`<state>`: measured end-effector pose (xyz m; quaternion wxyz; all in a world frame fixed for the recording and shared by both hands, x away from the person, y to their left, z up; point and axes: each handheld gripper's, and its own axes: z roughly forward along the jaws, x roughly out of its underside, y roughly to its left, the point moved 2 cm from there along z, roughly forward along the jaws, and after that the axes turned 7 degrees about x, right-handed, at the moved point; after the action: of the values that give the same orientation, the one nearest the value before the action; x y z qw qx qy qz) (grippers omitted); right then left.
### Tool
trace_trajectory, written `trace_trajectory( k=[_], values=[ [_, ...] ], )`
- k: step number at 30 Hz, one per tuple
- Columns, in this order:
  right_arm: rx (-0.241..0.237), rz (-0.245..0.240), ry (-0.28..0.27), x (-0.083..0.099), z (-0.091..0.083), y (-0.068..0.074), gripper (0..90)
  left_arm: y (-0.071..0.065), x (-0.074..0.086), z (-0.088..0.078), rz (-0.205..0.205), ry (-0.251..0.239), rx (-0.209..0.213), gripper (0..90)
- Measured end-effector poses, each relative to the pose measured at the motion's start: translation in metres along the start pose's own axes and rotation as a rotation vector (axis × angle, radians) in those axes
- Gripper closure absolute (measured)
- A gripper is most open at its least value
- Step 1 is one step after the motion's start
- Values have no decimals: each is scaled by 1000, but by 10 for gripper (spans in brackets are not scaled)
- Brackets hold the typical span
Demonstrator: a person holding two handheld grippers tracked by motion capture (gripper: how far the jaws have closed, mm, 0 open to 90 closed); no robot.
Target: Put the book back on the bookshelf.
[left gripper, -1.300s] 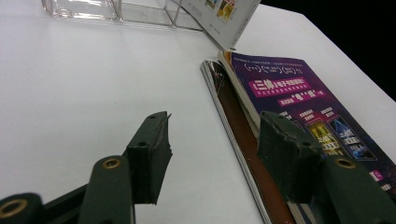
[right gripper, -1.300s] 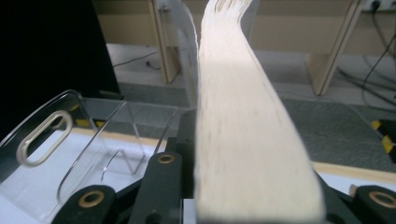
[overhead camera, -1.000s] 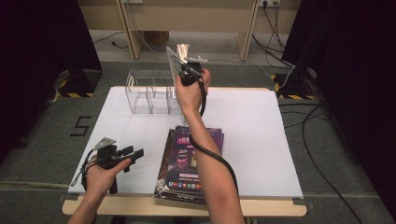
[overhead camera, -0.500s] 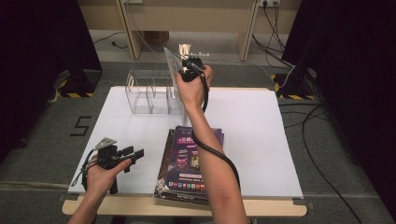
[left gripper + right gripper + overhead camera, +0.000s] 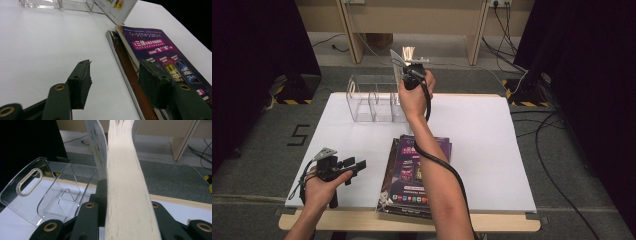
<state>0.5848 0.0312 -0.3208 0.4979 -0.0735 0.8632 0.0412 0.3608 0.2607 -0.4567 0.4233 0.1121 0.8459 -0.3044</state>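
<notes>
**Magazine poised on edge above clear rack's right-hand slot**

The right gripper (image 5: 411, 64), at the upper centre of the high view, has its fingers (image 5: 87, 217) clenched on a thick magazine (image 5: 125, 182), held upright with its cream page edges facing the right gripper view's camera and its long axis rising toward the top of that frame. The fingers have just been closing, and the magazine sits pinched between them. Below and to the left in that view stands the clear acrylic rack (image 5: 50, 192), its dividers forming slots open at the top; in the high view the rack (image 5: 372, 100) sits at the far edge of the white tabletop (image 5: 492, 140), and the held magazine (image 5: 404, 55) hangs above and just behind its right end. The coming move appears to turn on this: the magazine's lower edge must travel down and slightly toward the left of the right gripper view to drop between the walls of the nearest slot, its flat faces kept parallel to the dividers.

At the lower left of the high view, the left gripper (image 5: 357, 165) rests low over the tabletop with fingers (image 5: 80, 80) released and nothing between them. Just to its right lies the stack of magazines (image 5: 152, 52), spine edge nearest those open fingers, well apart from the rack.
</notes>
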Motion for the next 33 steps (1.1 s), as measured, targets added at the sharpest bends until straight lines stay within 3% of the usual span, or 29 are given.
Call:
trace_trajectory(
  k=[7,15,19,25,33],
  values=[
    [27,29,-62,0,0,2,743,1,0,1,0,-1,-5,426],
    [76,51,-81,6,6,7,741,0,2,0,6,3,5,426],
    [87,63,-56,3,8,4,733,1,1,0,11,5,2,426],
    [66,49,-64,3,7,1,676,1,1,0,10,2,0,425],
    [-16,73,-48,2,-4,-7,633,0,2,2,13,11,0,425]
  ],
)
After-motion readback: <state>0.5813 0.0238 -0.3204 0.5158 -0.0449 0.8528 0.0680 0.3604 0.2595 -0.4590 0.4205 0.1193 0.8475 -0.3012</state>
